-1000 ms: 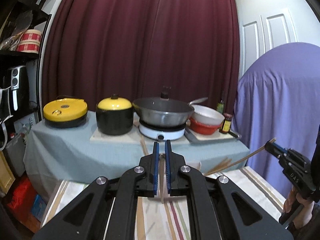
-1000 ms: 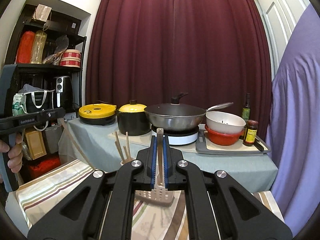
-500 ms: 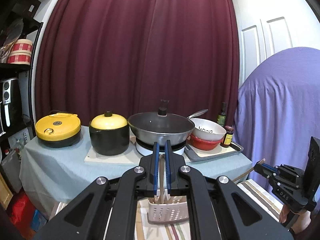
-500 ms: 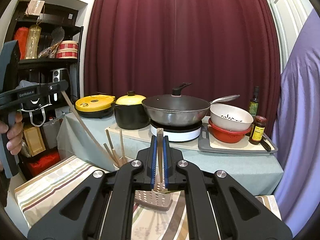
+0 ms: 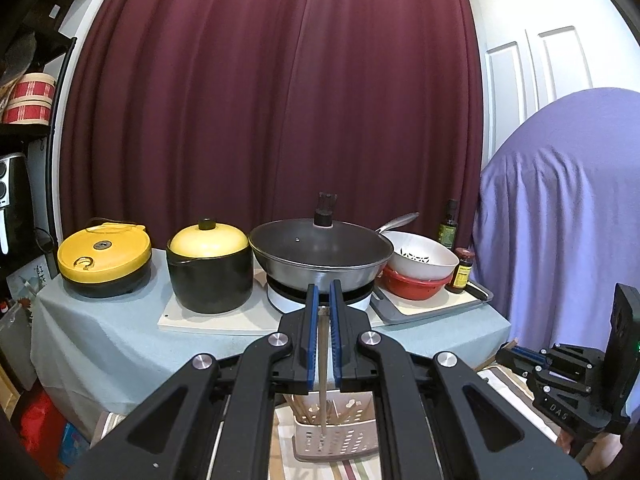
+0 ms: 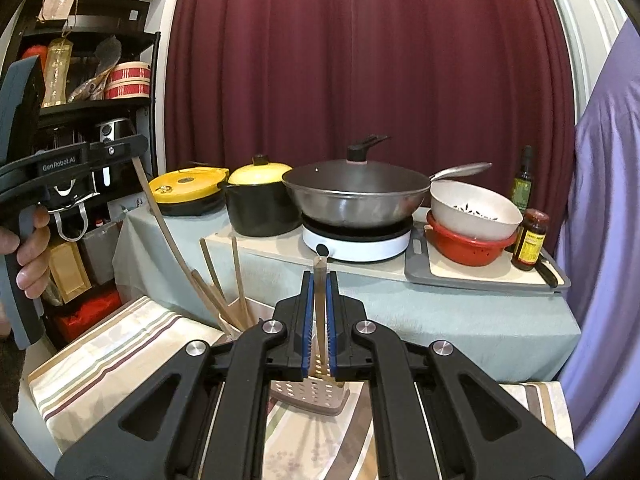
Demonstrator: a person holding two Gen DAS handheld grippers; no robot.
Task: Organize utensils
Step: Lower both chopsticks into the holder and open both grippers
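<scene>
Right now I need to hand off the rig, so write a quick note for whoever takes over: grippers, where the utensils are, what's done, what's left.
Left gripper: shut on a wooden stick utensil, held upright, its lower end down at the white slotted holder on the striped cloth.
Right gripper: shut on the slotted spatula, handle up, blade hanging just above the cloth, beside the holder.
Done: several wooden utensils already stand in the holder.
Left: release the stick into the holder, then bring the spatula over and drop it in.
</scene>
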